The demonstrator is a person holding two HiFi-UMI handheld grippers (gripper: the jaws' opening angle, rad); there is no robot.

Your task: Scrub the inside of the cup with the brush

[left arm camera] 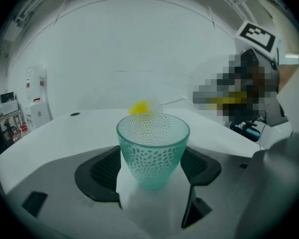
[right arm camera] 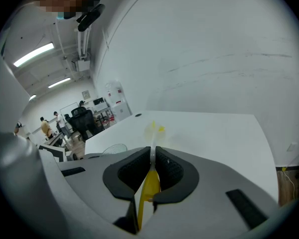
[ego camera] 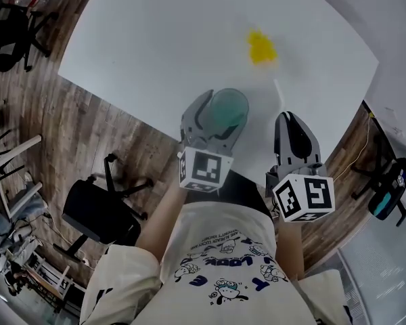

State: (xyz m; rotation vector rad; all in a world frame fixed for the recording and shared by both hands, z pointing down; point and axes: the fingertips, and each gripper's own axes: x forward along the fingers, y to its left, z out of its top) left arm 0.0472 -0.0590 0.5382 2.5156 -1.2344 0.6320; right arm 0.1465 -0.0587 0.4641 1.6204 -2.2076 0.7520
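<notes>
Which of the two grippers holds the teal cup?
The left gripper: its jaws are closed on the dimpled teal glass cup. The right gripper instead clamps the yellow handle of the brush.

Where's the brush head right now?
In the head view the brush head is over the white table, beyond the cup and to its right; its handle runs back into the right gripper.

In the head view, the left gripper (ego camera: pixel 225 108) jaws hide the lower wall of the cup (ego camera: pixel 231 103). The handle of the brush (ego camera: pixel 262 48) vanishes at its 5 o'clock end under the right gripper (ego camera: pixel 289 118). In the right gripper view, the bristles (right arm camera: pixel 154 129) are a pale blur.
</notes>
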